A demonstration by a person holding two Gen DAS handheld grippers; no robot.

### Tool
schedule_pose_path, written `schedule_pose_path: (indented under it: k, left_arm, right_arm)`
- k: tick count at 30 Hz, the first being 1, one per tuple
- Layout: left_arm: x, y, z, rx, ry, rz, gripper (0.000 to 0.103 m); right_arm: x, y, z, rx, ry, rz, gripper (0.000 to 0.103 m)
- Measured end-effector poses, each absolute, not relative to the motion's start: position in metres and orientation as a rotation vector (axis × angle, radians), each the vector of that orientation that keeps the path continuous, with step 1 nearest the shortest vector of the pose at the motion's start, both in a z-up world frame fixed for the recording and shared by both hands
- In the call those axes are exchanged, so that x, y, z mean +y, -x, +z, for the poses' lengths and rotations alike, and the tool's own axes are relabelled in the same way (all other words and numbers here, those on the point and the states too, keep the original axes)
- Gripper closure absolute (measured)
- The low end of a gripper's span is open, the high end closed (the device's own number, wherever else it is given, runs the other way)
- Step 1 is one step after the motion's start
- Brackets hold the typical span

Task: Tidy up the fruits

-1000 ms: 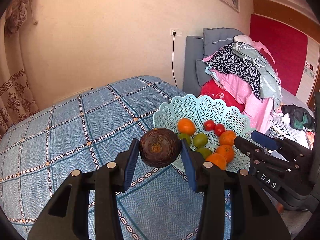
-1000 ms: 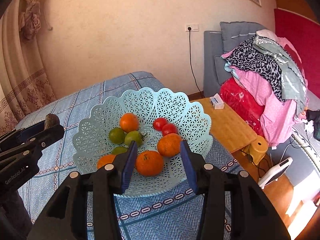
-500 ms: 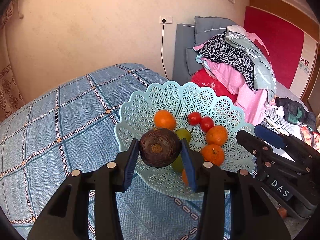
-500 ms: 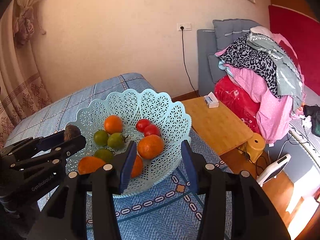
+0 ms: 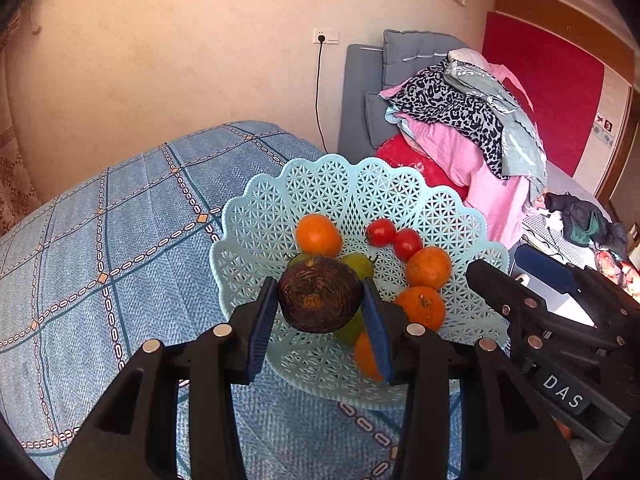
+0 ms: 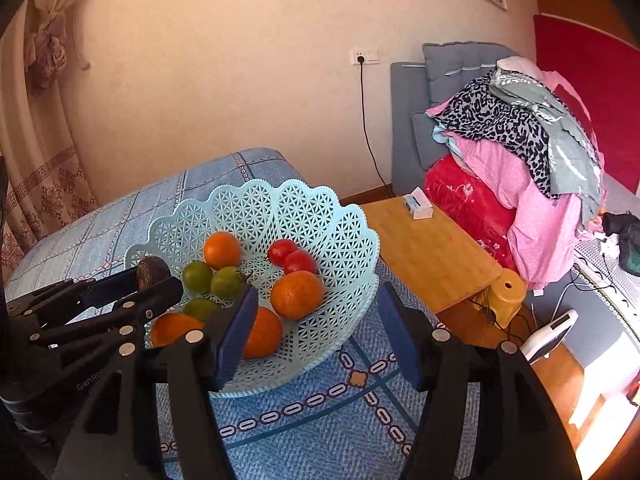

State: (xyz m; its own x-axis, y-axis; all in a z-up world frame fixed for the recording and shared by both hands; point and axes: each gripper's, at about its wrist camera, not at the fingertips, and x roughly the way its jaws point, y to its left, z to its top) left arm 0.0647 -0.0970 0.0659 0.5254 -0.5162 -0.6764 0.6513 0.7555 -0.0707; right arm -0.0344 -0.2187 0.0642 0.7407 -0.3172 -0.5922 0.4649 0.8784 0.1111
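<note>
With the left gripper (image 5: 320, 312) pinching the dark wrinkled fruit (image 5: 319, 298) just above the near-left part of the basket (image 5: 400, 184), lower it into a bare spot before letting go, while the right gripper (image 6: 316, 334), jaws spread and empty, waits beside the basket's rim.

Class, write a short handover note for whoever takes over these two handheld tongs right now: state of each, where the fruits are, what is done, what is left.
Left tongs: shut on the dark brown wrinkled round fruit, held over the near left side of the pale blue lattice plastic basket.
Right tongs: open, empty, at the basket's near right rim.
Done: oranges, green fruits and two red tomatoes lie in the basket on the blue patterned bedcover.
Left: probably lower and release the dark fruit into the basket.
</note>
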Motion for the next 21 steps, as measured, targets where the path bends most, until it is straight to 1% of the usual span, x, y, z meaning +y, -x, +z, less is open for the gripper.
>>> schedule_pose_path:
  k: [2, 5, 6, 7, 10, 11, 15, 17, 19, 21]
  left_arm:
    - [-0.097, -0.065, 0.066, 0.739, -0.196, -0.706, 0.058]
    - [-0.094, -0.065, 0.069, 0.72, -0.184, -0.681, 0.036]
    - [-0.091, -0.065, 0.071, 0.712, -0.173, -0.684, 0.034]
    - [-0.089, -0.065, 0.072, 0.713, -0.164, -0.695, 0.03]
    - [-0.085, -0.061, 0.079, 0.685, -0.171, -0.681, 0.012]
    - [-0.084, -0.058, 0.081, 0.663, -0.181, -0.666, 0.01]
    - [-0.081, -0.049, 0.088, 0.617, -0.22, -0.649, 0.01]
    - [-0.077, -0.047, 0.092, 0.607, -0.224, -0.633, 0.005]
    - [-0.072, -0.049, 0.095, 0.61, -0.214, -0.624, 0.004]
    - [-0.066, -0.05, 0.097, 0.615, -0.206, -0.616, 0.003]
  right_arm:
    - [-0.217, 0.035, 0.064, 0.599, -0.263, -0.433, 0.041]
    - [-0.219, 0.036, 0.064, 0.597, -0.27, -0.439, 0.041]
    - [-0.22, 0.036, 0.065, 0.596, -0.274, -0.442, 0.041]
    - [-0.221, 0.037, 0.065, 0.596, -0.277, -0.447, 0.04]
    - [-0.224, 0.038, 0.066, 0.595, -0.279, -0.454, 0.04]
    - [-0.224, 0.038, 0.066, 0.595, -0.28, -0.451, 0.039]
    - [-0.221, 0.04, 0.067, 0.595, -0.275, -0.447, 0.038]
    - [-0.221, 0.041, 0.069, 0.595, -0.283, -0.452, 0.033]
    - [-0.221, 0.043, 0.07, 0.592, -0.294, -0.459, 0.02]
    - [-0.219, 0.045, 0.072, 0.583, -0.288, -0.466, 0.015]
